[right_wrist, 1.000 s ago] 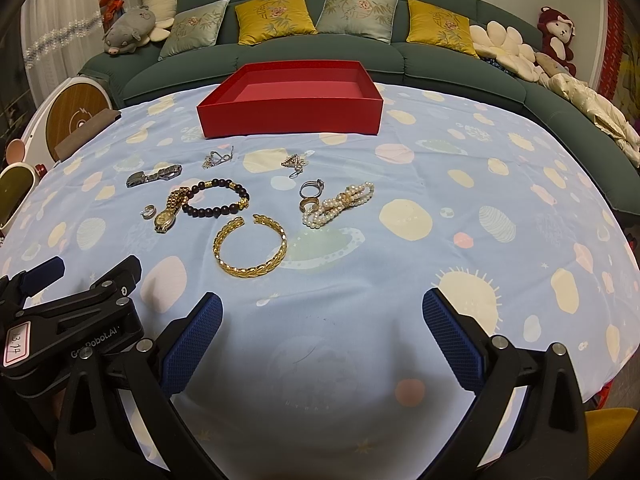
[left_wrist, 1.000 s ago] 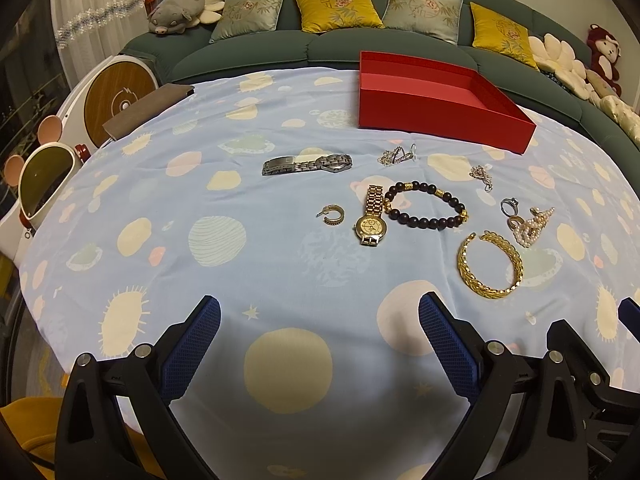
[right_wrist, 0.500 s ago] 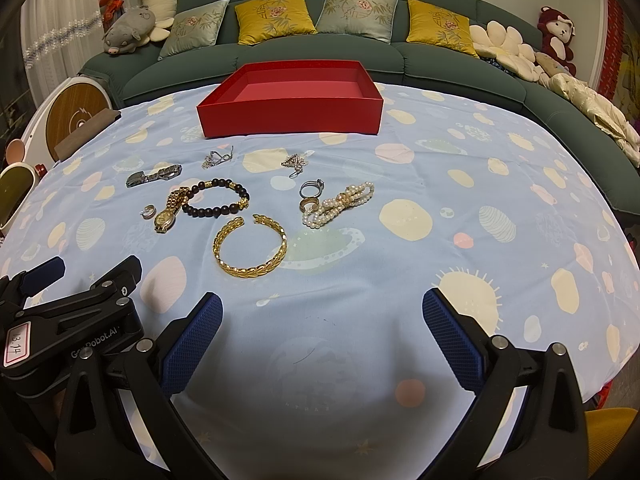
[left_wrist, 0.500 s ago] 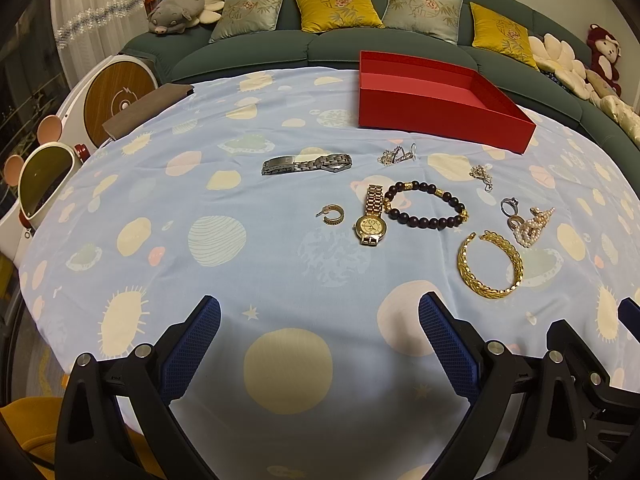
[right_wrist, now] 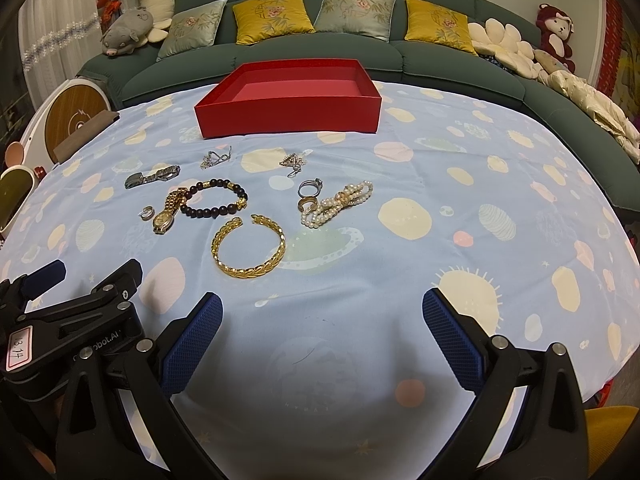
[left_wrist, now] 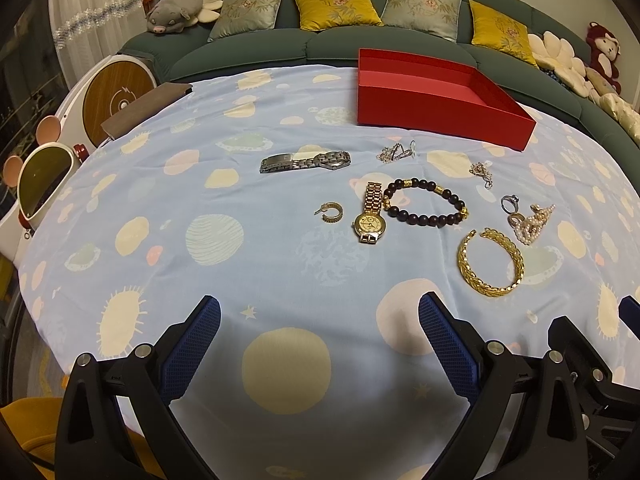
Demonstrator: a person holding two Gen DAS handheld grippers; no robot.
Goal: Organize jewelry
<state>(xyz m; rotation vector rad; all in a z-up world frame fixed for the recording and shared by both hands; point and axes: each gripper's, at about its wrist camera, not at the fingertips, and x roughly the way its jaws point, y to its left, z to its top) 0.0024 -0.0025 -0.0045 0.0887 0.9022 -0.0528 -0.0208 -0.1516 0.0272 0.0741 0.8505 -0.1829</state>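
Observation:
An open red box [left_wrist: 440, 98] [right_wrist: 288, 98] stands at the far side of the table. Jewelry lies in front of it: a silver watch [left_wrist: 306, 161], a gold watch [left_wrist: 371, 214] [right_wrist: 169, 210], a dark bead bracelet [left_wrist: 426, 203] [right_wrist: 214, 199], a gold bangle [left_wrist: 490, 262] [right_wrist: 249, 247], a pearl bracelet [right_wrist: 338, 203], rings [right_wrist: 309, 188], a gold hoop earring [left_wrist: 331, 212] and small silver chains [left_wrist: 396, 151]. My left gripper [left_wrist: 319, 346] and right gripper [right_wrist: 322, 344] are open and empty, near the table's front edge.
The table wears a light blue cloth with planet prints [left_wrist: 208, 236]. A green sofa with cushions [right_wrist: 276, 16] curves behind it. A brown pouch [left_wrist: 146, 108] lies at the far left edge. White round furniture [left_wrist: 108, 100] stands left of the table.

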